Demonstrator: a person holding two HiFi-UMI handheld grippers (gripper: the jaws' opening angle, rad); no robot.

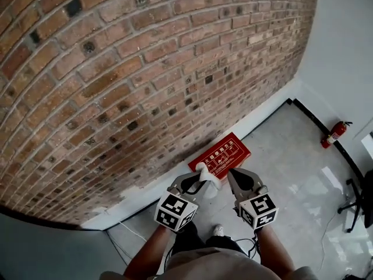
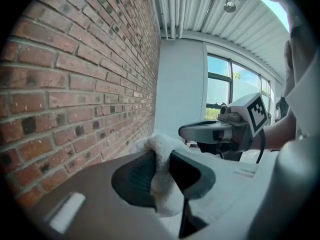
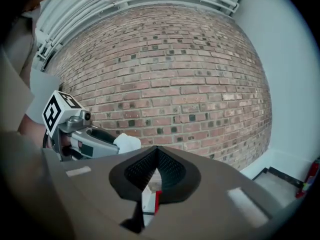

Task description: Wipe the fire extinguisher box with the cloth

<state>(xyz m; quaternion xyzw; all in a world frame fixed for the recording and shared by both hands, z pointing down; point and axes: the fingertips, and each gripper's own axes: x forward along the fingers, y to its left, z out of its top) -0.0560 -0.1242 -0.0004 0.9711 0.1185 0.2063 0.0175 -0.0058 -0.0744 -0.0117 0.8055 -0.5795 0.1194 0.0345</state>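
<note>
Brickwork (image 1: 116, 69); left claw (image 1: 199, 174) level, with cloth (image 1: 211, 178)

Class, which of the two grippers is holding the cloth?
The left gripper: its jaws are shut on the white cloth, while the right gripper has its jaws closed on nothing.

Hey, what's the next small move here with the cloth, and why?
Probably lower the left gripper toward the red box on the floor by the brick wall. Its jaws already grip the white cloth, but the cloth looks held well above the lid, not touching it.
</note>
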